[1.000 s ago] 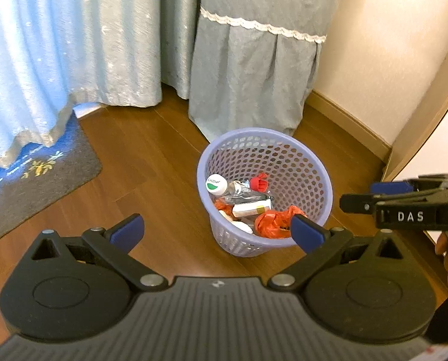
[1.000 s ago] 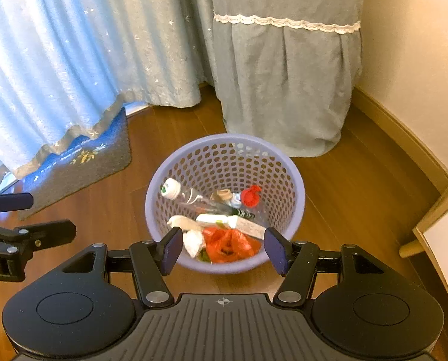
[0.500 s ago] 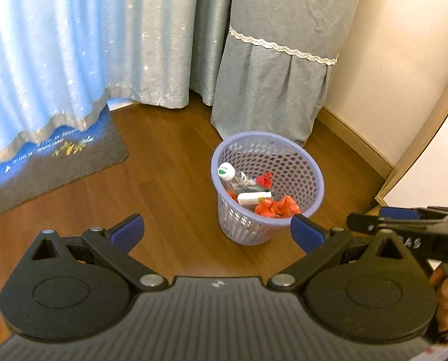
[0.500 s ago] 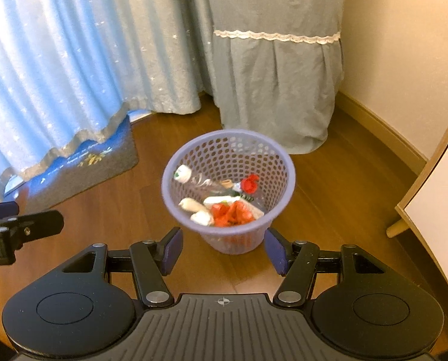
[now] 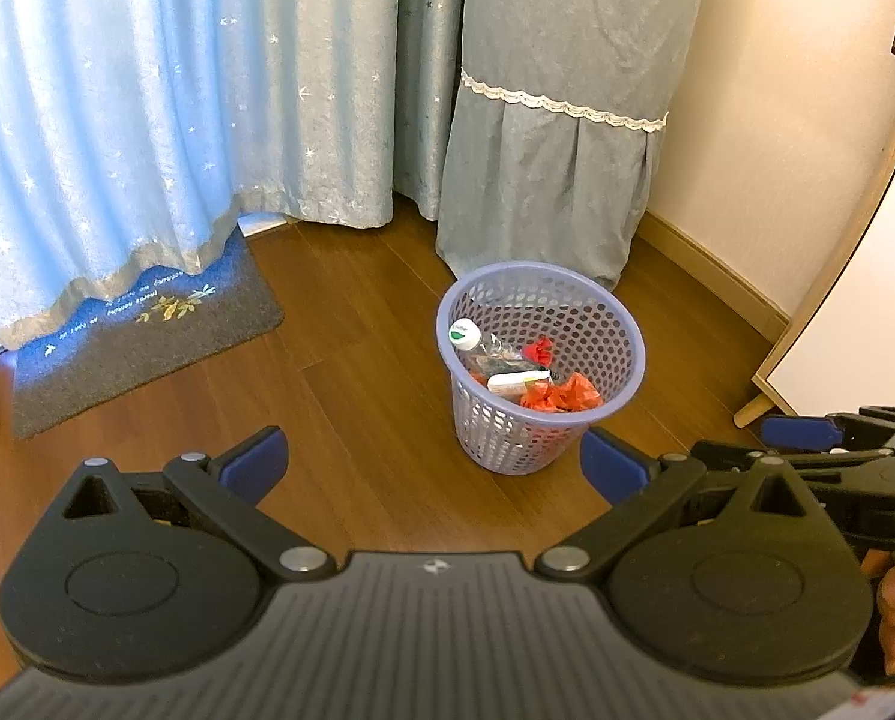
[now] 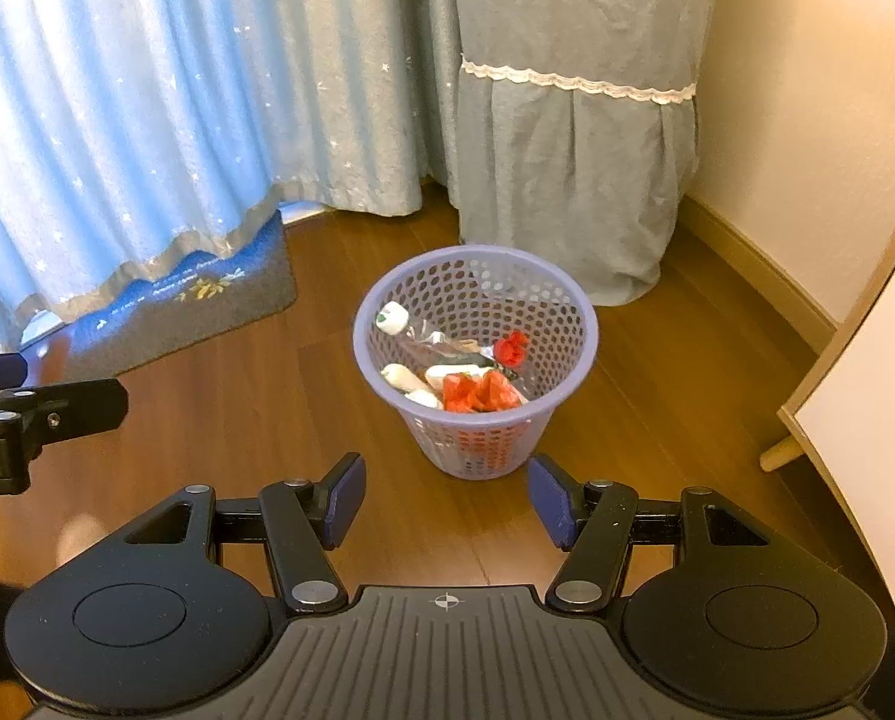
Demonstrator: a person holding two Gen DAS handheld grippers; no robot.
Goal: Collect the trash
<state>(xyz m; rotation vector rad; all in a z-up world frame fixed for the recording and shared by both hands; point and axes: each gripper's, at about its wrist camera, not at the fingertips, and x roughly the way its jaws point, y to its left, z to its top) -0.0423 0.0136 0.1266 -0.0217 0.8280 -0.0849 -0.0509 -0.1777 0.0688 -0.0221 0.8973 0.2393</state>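
Note:
A lilac perforated waste basket (image 5: 621, 324) (image 6: 579, 312) stands upright on the wooden floor. Inside lie a clear plastic bottle with a white cap (image 5: 466, 334) (image 6: 392, 318), a white tube (image 5: 510, 383), crumpled red wrappers (image 5: 561, 393) (image 6: 480, 391) and a small red scrap (image 6: 511, 348). My left gripper (image 5: 432, 465) hangs open and empty above the floor, short of the basket. My right gripper (image 6: 446, 498) is open too, with nothing between its blue pads (image 6: 345, 495). The right gripper's fingers (image 5: 807, 432) show at the left view's right edge, a hand behind them.
Pale blue curtains (image 5: 147, 120) and a grey-green frilled cover (image 5: 567, 150) hang behind the basket. A grey and blue doormat (image 5: 147, 324) lies at left. A cream wall with a skirting board and a leaning wood-framed white panel (image 6: 867, 360) close off the right.
Both grippers have pulled back and risen away from the basket, which now looks smaller and farther off. Their jaws have kept the same width.

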